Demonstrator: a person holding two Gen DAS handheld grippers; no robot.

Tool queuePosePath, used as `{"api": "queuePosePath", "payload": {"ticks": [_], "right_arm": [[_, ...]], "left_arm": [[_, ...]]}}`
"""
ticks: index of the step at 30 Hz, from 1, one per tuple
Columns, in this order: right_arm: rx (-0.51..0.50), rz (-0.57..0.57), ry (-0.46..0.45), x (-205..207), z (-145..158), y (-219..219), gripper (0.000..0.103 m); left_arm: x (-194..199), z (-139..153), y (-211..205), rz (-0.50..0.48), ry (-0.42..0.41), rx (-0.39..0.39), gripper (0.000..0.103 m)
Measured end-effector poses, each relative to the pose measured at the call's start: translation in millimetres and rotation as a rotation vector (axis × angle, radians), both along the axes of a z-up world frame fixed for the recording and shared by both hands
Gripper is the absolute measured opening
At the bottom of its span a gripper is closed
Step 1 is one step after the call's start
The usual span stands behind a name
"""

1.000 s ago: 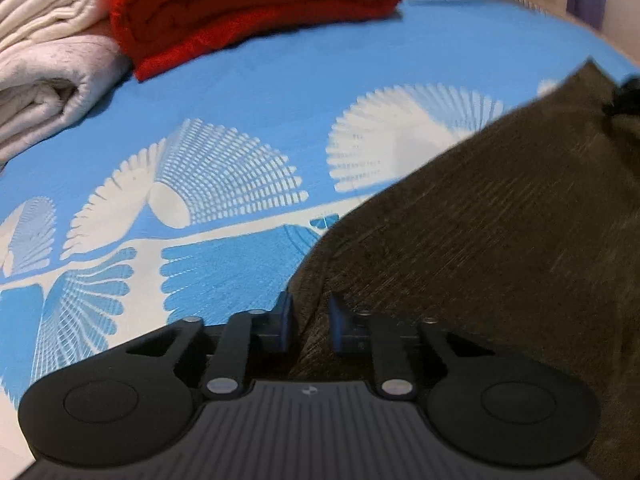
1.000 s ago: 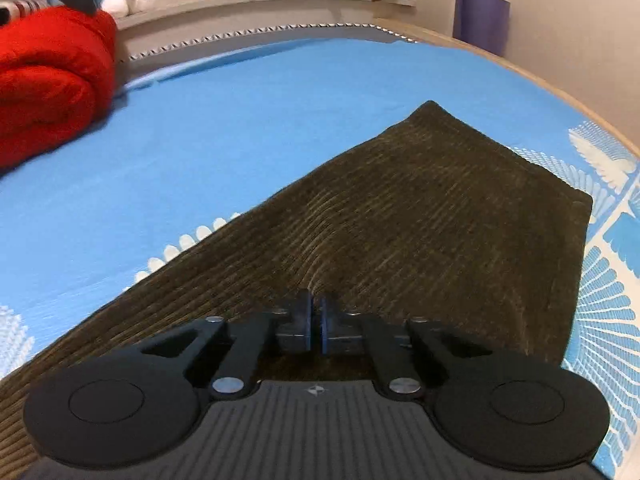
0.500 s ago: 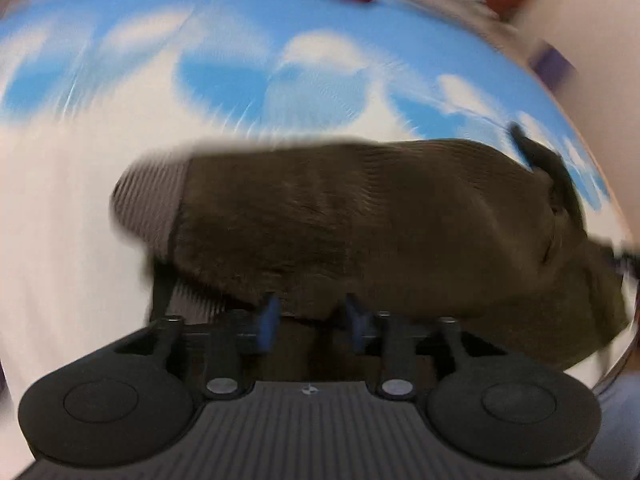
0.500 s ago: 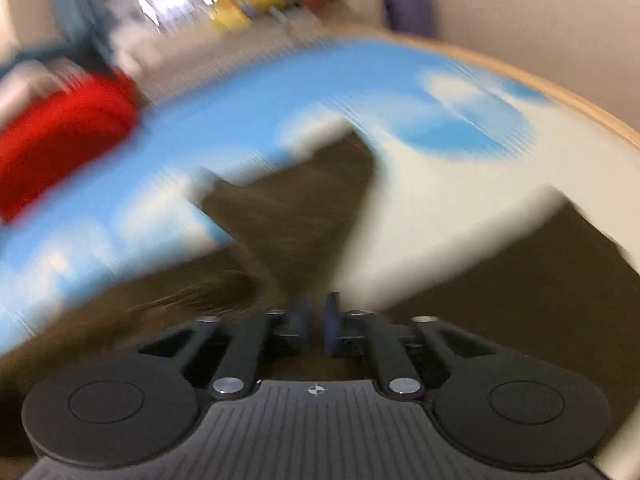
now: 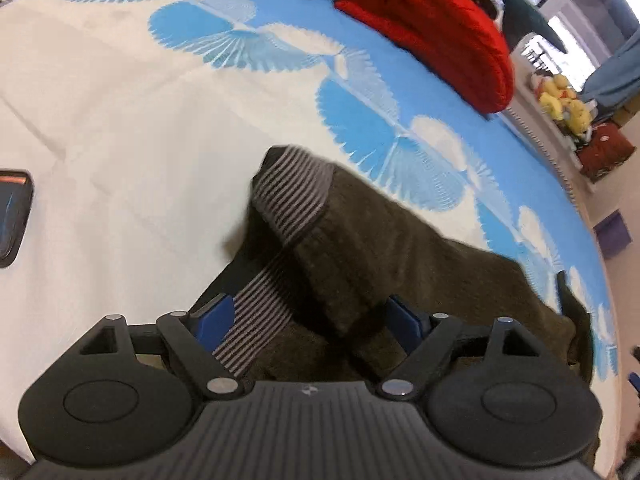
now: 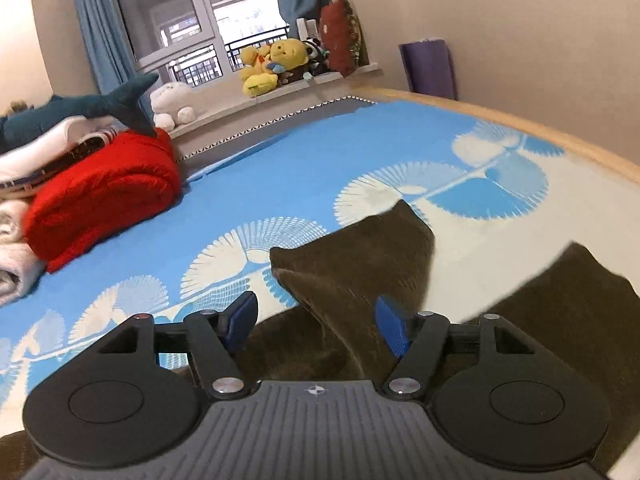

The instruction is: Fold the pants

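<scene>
Two grippers hang over the bed [image 5: 100, 128], and both have just been opening their jaws. We see the left gripper [image 5: 308, 320] with its blue pads spread wide; the dark brown corduroy pants [image 5: 384, 248] lie between them, a fold of cloth and the striped grey waistband [image 5: 292, 196] running up from the gap toward 12 o'clock, but neither pad presses on the fabric. The waistband end is doubled over on itself, its top edge turned back at about 11 o'clock from the left gripper. The rest of the pants trails off toward 3 o'clock across the blue-and-white fan-patterned bedsheet [image 5: 360, 112].

In the right wrist view we find the right gripper [image 6: 316, 320] also parted, somewhat less widely, with a raised ridge of the pants [image 6: 360, 264] standing between the pads and free of both. One pointed corner of the cloth lies at 1 o'clock from this gripper, and another dark part of the garment spreads at 3 o'clock, with bare sheet between the two.

A rolled red blanket [image 6: 104, 196] sits on the bed at 10 o'clock in the right view, with pale folded laundry [image 6: 12, 240] just beside it and a plush shark [image 6: 80, 108] on top of the pile. Yellow plush toys [image 6: 268, 64] rest on the windowsill at 12 o'clock. A dark flat device [image 5: 12, 216] lies at 9 o'clock in the left view.
</scene>
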State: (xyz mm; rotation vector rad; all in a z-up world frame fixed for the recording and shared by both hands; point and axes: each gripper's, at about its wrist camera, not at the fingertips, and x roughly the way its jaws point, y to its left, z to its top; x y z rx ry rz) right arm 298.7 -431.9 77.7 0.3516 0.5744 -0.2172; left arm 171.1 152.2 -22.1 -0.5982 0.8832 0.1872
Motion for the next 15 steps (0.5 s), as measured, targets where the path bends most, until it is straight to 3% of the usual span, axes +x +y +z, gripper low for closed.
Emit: {"api": "queuePosePath", "payload": {"ticks": [4,9,15], "right_arm": [[-0.137,0.006,0.025,38.5,-18.7,23.6,0.067],[-0.267,0.056,0.027,82.6,-35.4,50.3,0.064],[-0.507,0.076,0.18,154.7,-81.3,78.9,0.064]], "left_arm": [[0.6,7.7,-2.8,-0.031,-0.058,-0.022,0.086],[16.6,5.1,-10.6,-0.052,-0.059,-0.033,0.086],[39.0,-6.8,-16.2,-0.048,-0.008,-0.042,0.086]]}}
